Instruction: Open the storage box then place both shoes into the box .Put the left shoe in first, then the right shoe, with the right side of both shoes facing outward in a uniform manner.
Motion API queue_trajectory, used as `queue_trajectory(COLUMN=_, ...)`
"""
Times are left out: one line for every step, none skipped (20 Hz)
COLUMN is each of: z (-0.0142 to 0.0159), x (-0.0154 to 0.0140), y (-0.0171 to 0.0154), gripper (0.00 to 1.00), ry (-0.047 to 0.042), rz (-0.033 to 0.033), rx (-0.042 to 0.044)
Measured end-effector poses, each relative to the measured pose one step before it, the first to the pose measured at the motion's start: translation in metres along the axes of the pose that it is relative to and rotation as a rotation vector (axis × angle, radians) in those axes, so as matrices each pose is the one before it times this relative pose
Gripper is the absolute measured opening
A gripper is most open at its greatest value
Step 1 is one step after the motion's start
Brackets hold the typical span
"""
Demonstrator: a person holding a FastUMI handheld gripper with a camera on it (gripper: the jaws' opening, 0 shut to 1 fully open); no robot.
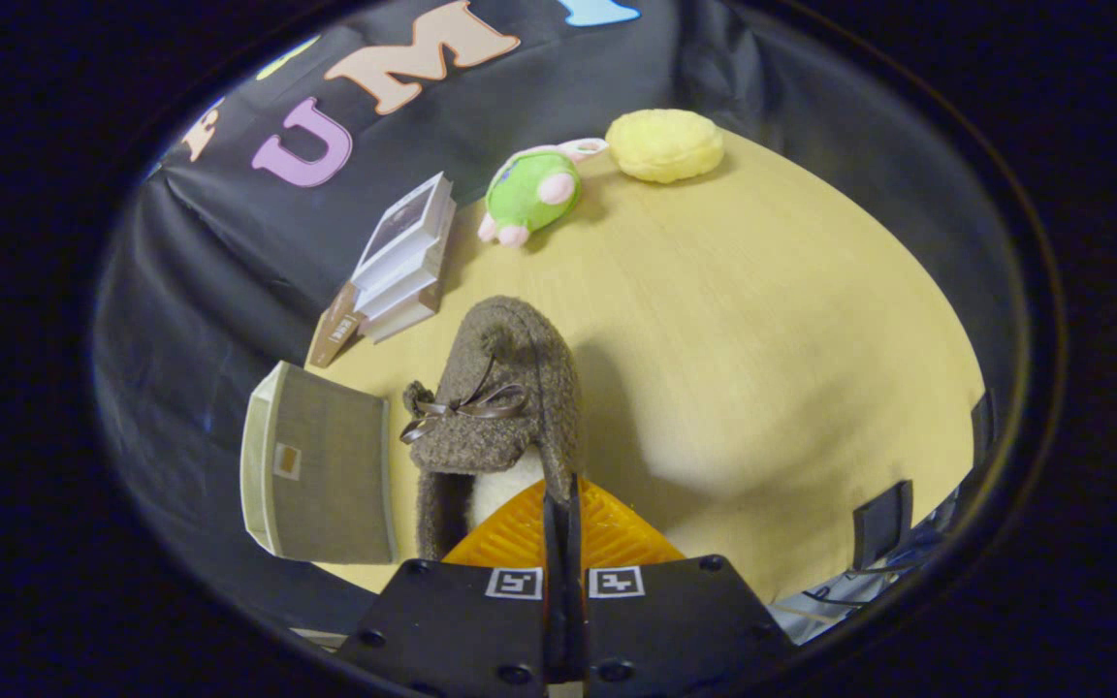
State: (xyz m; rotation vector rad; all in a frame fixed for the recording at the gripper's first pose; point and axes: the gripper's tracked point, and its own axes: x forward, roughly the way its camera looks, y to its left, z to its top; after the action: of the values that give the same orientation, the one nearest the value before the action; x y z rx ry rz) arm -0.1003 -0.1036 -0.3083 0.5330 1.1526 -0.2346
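As the gripper point(559, 509) hung over the table point(762, 320), its fingers were pressed nearly together, only a thin slit left, pinching the rim at the heel of a brown knit shoe point(505, 407). Shoe pointed away from the fingers, toe furthest off, ribbon bow on top, pale lining showing at the opening. Looked lifted clear of the tabletop, judging by the shadow thrown to its right, but can't be sure. Heel grip prob. chosen so the shoe hangs lengthwise and can slide in toe-first.

Storage box point(321, 475): grey-green, sat just left of the shoe, near the table edge. Whether its lid was open, couldn't tell from this angle. Which shoe of the pair, also unclear.

Beyond the shoe, to its left: stack of white boxes point(408, 257). Further beyond: green plush toy point(529, 192), then yellow sponge-like lump point(665, 145). All well apart from the shoe, not in the way.

Next move, my guess: swing left toward the storage box w/ shoe's right side outward.
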Motion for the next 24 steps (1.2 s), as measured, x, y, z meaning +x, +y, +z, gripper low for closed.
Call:
queue_trajectory(z=0.0003, x=-0.00337, y=0.0103, gripper=0.04, ry=-0.00382, rz=0.00686, rx=-0.00586)
queue_trajectory(z=0.0001, x=-0.00251, y=0.01036, gripper=0.04, ry=-0.00371, rz=0.00594, rx=-0.00657)
queue_trajectory(z=-0.0006, x=-0.00209, y=0.01146, gripper=0.04, ry=-0.00298, rz=0.00796, rx=-0.01307)
queue_trajectory(z=0.00066, x=-0.00069, y=0.01178, gripper=0.04, ry=-0.00245, rz=0.00623, rx=-0.01216)
queue_trajectory(z=0.00202, x=-0.00043, y=0.0112, gripper=0.04, ry=-0.00807, rz=0.0077, rx=-0.00895)
queue_trajectory(z=0.00047, x=-0.00045, y=0.01106, gripper=0.04, ry=-0.00579, rz=0.00767, rx=-0.00397)
queue_trajectory(z=0.00075, x=-0.00044, y=0.01257, gripper=0.04, ry=-0.00513, rz=0.01348, rx=-0.00079)
queue_trajectory(z=0.00054, x=-0.0002, y=0.01395, gripper=0.04, ry=-0.00197, rz=0.01458, rx=-0.00067)
queue_trajectory(z=-0.00033, x=-0.00037, y=0.01385, gripper=0.04, ry=0.00049, rz=0.02074, rx=-0.00529)
queue_trajectory(z=-0.0002, x=0.00019, y=0.01318, gripper=0.04, ry=0.0019, rz=0.01771, rx=-0.00754)
queue_trajectory(z=0.00033, x=0.0001, y=0.01208, gripper=0.04, ry=0.00047, rz=0.01525, rx=-0.009)
queue_trajectory(z=0.0006, x=0.00047, y=0.01161, gripper=0.04, ry=-0.00106, rz=0.01075, rx=-0.00844)
queue_trajectory(z=0.00082, x=0.0008, y=0.0124, gripper=0.04, ry=-0.00073, rz=0.01202, rx=-0.00871)
queue_trajectory(z=0.00074, x=0.00062, y=0.01162, gripper=0.04, ry=-0.00283, rz=0.01232, rx=-0.00493)
queue_trajectory(z=0.00087, x=0.00109, y=0.01205, gripper=0.04, ry=-0.00232, rz=0.01205, rx=-0.0028)
queue_trajectory(z=0.00084, x=0.00139, y=0.0109, gripper=0.04, ry=-0.00292, rz=0.0104, rx=-0.00112)
queue_trajectory(z=0.00006, x=0.00123, y=0.00979, gripper=0.04, ry=-0.00067, rz=0.00792, rx=-0.00319)
queue_trajectory(z=0.00091, x=0.00326, y=0.00782, gripper=0.04, ry=0.00035, rz=0.00423, rx=0.00016)
queue_trajectory(z=-0.00009, x=0.00206, y=0.00812, gripper=0.04, ry=-0.00226, rz=0.00391, rx=-0.0013)
queue_trajectory(z=-0.00097, x=0.0025, y=0.00788, gripper=0.04, ry=0.00169, rz=0.00386, rx=0.00129)
queue_trajectory(z=-0.00089, x=0.00267, y=0.00753, gripper=0.04, ry=-0.00065, rz=0.00517, rx=0.00423)
queue_trajectory(z=-0.00217, x=0.00206, y=0.00831, gripper=0.04, ry=0.00147, rz=0.00581, rx=0.00321)
queue_trajectory(z=-0.00195, x=0.00327, y=0.00728, gripper=0.04, ry=0.00221, rz=0.00536, rx=0.00701)
queue_trajectory(z=-0.00347, x=0.00369, y=0.00724, gripper=0.04, ry=0.00325, rz=0.00583, rx=0.0081)
